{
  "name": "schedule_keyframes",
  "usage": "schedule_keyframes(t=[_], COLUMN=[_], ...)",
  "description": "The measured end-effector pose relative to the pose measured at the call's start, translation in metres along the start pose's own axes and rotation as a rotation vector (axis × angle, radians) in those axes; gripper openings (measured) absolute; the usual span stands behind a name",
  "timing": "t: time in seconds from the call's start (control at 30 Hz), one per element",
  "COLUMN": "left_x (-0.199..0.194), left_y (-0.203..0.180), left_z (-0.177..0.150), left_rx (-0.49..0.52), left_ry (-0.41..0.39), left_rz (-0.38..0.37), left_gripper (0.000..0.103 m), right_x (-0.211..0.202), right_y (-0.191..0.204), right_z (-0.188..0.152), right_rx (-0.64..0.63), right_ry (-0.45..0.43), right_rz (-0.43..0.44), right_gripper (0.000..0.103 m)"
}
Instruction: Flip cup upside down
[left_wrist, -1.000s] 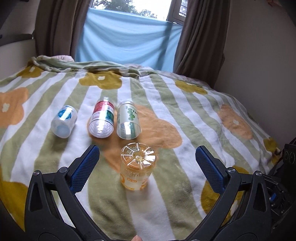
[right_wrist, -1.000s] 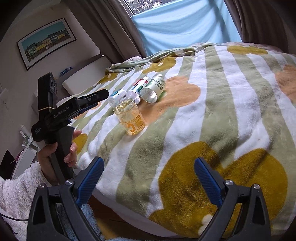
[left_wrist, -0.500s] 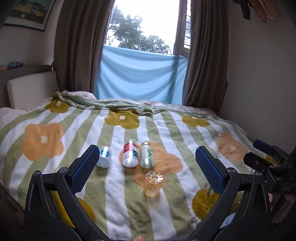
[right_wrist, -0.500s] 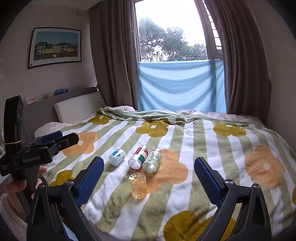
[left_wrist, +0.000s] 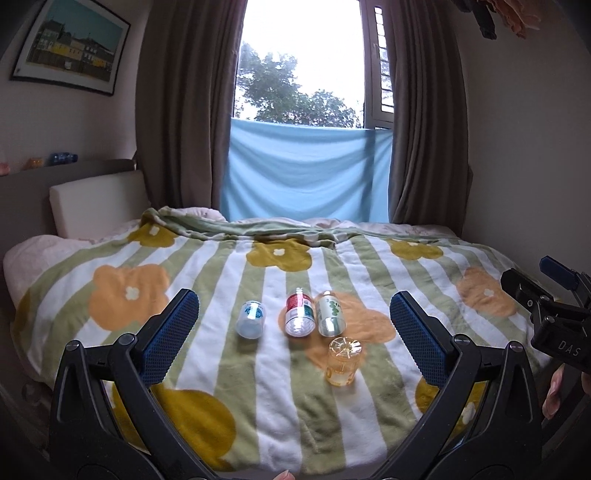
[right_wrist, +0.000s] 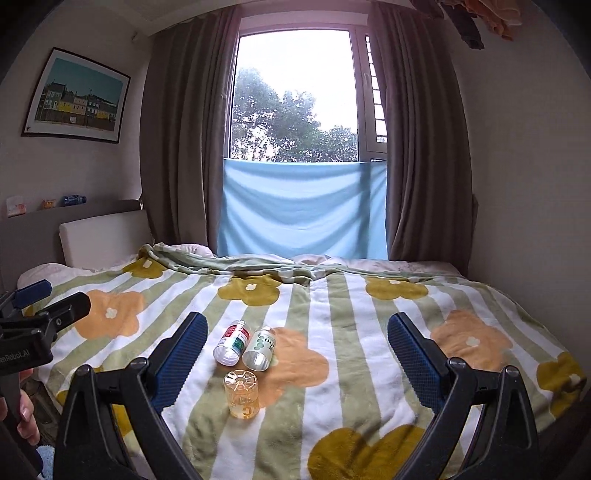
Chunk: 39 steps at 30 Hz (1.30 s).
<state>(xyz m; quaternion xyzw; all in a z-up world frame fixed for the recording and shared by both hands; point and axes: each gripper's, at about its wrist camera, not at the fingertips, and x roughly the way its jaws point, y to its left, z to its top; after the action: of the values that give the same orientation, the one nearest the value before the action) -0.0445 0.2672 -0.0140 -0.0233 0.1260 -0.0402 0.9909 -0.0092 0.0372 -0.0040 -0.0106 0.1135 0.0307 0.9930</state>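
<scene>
Cup (left_wrist: 343, 361) (inverted) beyond open fingers (left_wrist: 170, 332)

daylit window (right_wrist: 295, 99), brown curtains (right_wrist: 184, 147), flowered bed (right_wrist: 369, 314)

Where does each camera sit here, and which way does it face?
Left wrist: on the left gripper, facing the striped flower blanket and window; open blue-padded fingers, right gripper at right edge.
Right wrist: on the right gripper, same direction; open fingers, left gripper and hand at left edge.
Shared: upside-down amber plastic cup, lying bottles.
</scene>
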Motion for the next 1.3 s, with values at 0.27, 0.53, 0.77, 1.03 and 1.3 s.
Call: schedule_keyframes(t=[0.27,0.53,0.77,1.03,1.3], left_x=[-0.002,0.000,0.001,0.003,0.005], left_y=[-0.005,-0.006,-0.006,-0.009,-0.013], left_z=[-0.007,-0.008,-0.009,-0.010,-0.009], left_rx=[0.000,-0.001,0.007,0.010,0.023], left_ry=[-0.005,0.000,0.001,-0.001,-0.009], left_rz=[-0.003,-0.001,0.005,0.001,-0.009], left_gripper=[0.103,0.103,0.103,0.103,0.103], right_x=[-0.013,-0.014,-0.015,-0.015,-0.015], right_y=[0.002,0.002,0.001,0.001,0.001], right_z=[0.000,0.002,0.002,0.002,0.002], right_rx=[-0.008,-0.010,-0.008,-0.006,-0.005], right_ry=[-0.019,-0.021,-0.025,-0.025,-0.022], right_rz=[-0.030,-0.034,-0.039,-0.037,-0.037], right_gripper=[0.098,0.098,0.098,0.098,0.098])
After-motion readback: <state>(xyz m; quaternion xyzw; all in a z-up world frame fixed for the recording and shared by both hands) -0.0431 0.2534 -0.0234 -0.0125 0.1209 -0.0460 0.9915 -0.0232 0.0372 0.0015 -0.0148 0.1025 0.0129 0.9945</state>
